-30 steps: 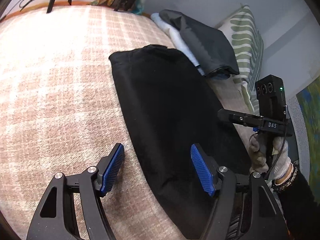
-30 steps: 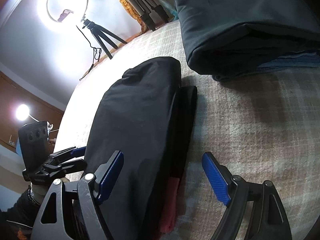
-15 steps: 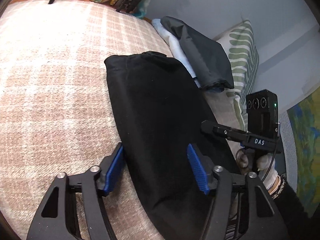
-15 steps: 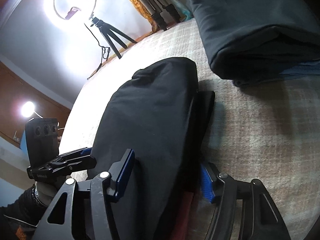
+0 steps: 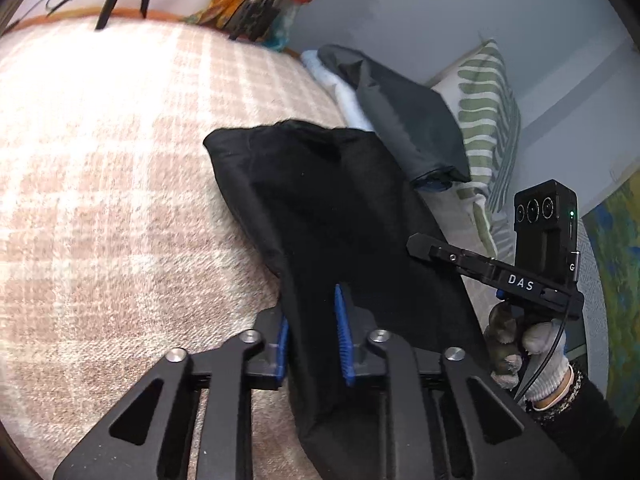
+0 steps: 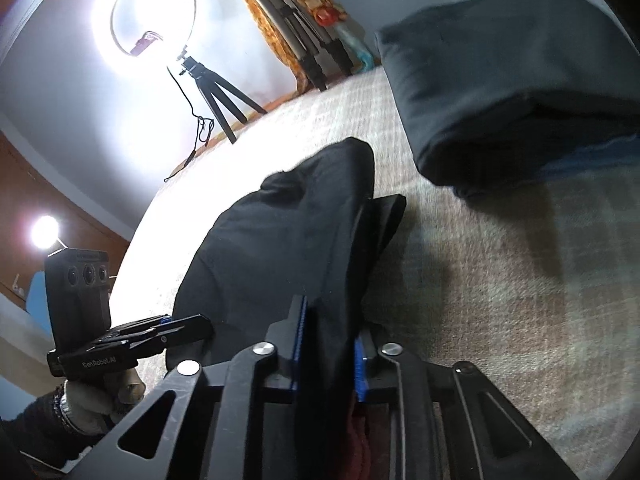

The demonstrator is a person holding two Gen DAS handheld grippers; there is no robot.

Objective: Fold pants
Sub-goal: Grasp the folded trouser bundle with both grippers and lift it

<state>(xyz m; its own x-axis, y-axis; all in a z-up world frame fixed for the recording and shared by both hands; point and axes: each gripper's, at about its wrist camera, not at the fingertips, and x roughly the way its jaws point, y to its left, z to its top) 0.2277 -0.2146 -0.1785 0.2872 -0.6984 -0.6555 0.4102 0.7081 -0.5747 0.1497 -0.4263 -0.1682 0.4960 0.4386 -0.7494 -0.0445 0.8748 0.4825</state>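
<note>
Left wrist view is showing the left gripper [image 5: 312, 334], jaws apart a second ago, now clamping the near end of the black pants [image 5: 340, 216] on the bed [image 5: 120, 200], while the right gripper [image 6: 328, 344] is pinching its side too, readying a lift to fold.

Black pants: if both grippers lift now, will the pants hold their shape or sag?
The black pants will probably sag: the fabric already bunches where the left gripper and right gripper pinch it. The far layers may slide apart.
</note>
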